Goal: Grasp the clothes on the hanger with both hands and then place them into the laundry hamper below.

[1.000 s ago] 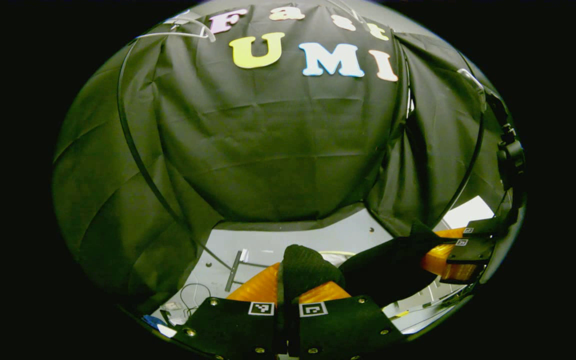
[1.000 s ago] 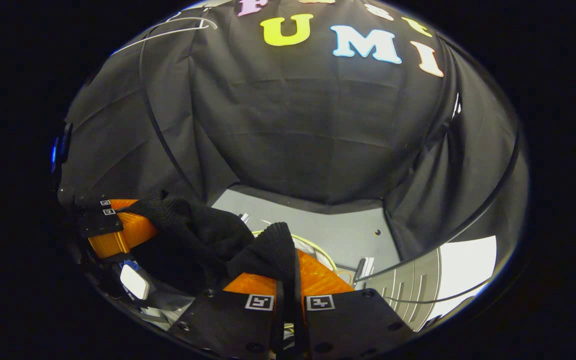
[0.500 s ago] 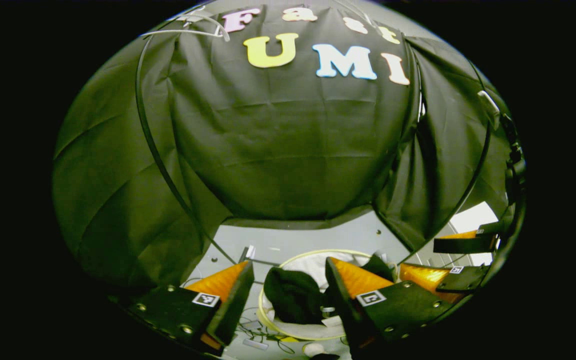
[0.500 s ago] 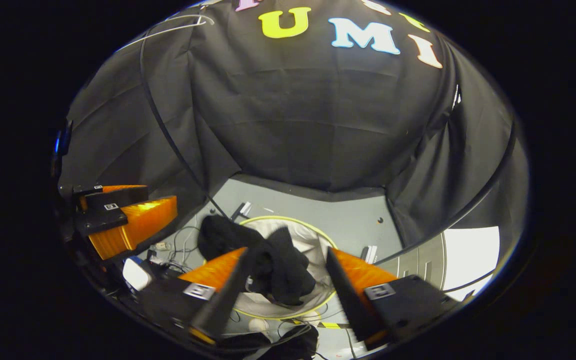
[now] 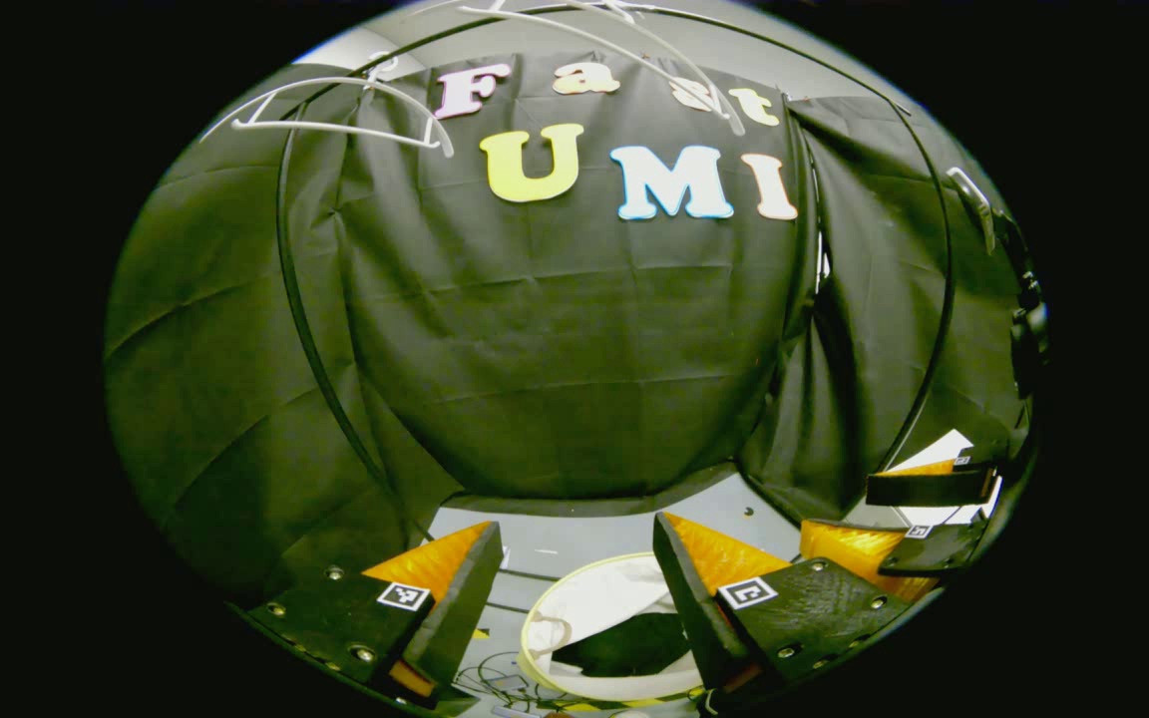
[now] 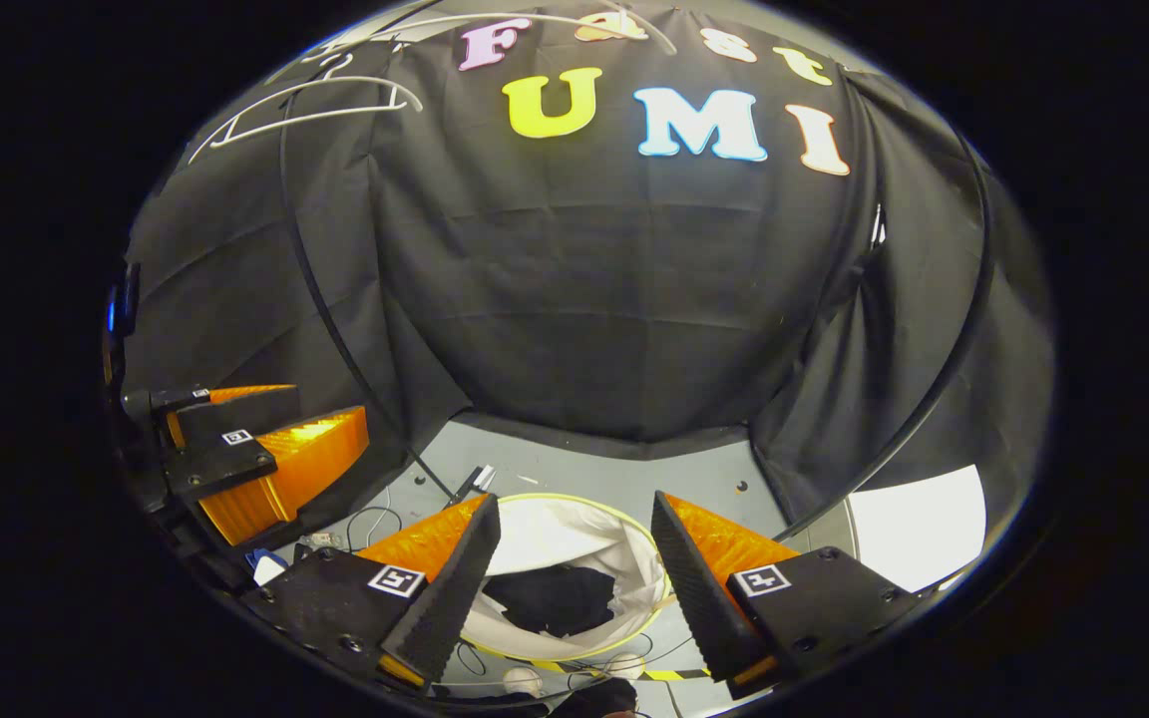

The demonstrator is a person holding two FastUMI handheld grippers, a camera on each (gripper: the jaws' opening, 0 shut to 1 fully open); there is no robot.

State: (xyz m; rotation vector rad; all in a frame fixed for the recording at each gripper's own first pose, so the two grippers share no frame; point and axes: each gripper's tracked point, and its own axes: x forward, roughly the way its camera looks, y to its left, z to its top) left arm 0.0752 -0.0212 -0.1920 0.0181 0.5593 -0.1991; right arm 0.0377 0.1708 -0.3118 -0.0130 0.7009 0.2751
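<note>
Both the left gripper [image 5: 574, 583] and right gripper [image 6: 574, 553] have just spread their fingers apart, so the black clothes [image 6: 553, 598] now lie in the laundry hamper [image 6: 574, 529] at lower centre.

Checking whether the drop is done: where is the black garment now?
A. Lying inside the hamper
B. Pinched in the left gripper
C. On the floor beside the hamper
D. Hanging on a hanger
A: the black garment lies inside the white hamper, below both open grippers.

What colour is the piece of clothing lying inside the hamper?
Black. The clothing lies in the white-lined hamper; the right gripper view shows it best.
</note>
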